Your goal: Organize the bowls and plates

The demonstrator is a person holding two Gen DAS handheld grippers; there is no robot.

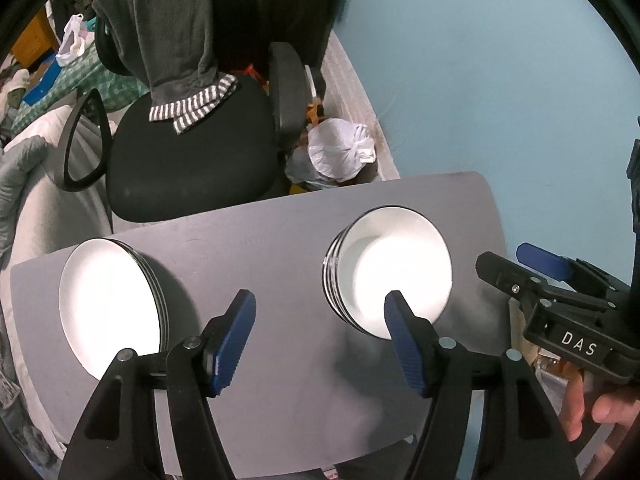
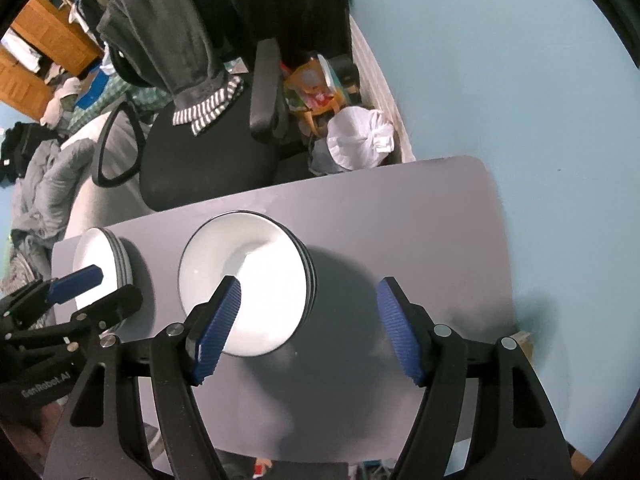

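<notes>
A stack of white plates (image 1: 108,304) with dark rims sits at the left of the grey table (image 1: 256,240). A stack of white bowls (image 1: 392,268) sits to its right. My left gripper (image 1: 320,304) is open and empty, held above the table between the two stacks. My right gripper (image 2: 308,292) is open and empty, to the right of the bowls (image 2: 244,280), its left finger over the bowl stack's near rim. The plates (image 2: 104,268) show at the left in the right wrist view. Each gripper shows in the other's view: the right one (image 1: 520,260) and the left one (image 2: 76,284).
A black office chair (image 1: 192,152) draped with grey clothes stands behind the table. A white plastic bag (image 1: 340,148) lies on the floor by the blue wall (image 1: 500,80). Bedding and clutter lie at the left. The table's right part (image 2: 440,220) is bare.
</notes>
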